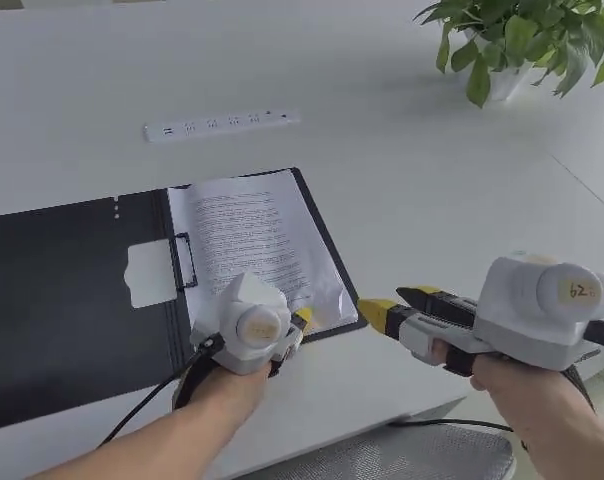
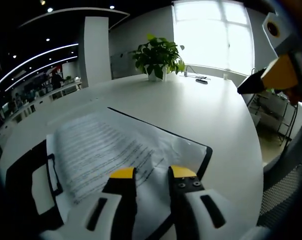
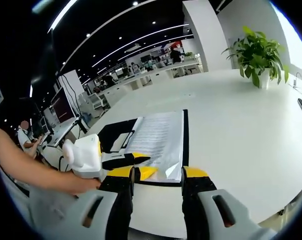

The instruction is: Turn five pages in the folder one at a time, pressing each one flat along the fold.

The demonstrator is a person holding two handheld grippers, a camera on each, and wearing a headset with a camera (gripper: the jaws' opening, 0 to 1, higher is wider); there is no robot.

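Note:
A black folder lies open on the white table, its stack of printed pages clipped on the right half. My left gripper hovers at the pages' near right corner, which is curled and creased. In the left gripper view its jaws stand open just above the pages, with nothing clearly pinched. My right gripper is open, off the folder to the right and level with the near edge. Its own view has open jaws pointing at the pages and the left gripper.
A white power strip lies beyond the folder. A potted plant stands at the far right. The table's near edge runs just below the folder, with a mesh chair beneath it. Desks and a person sit far off at the left of the right gripper view.

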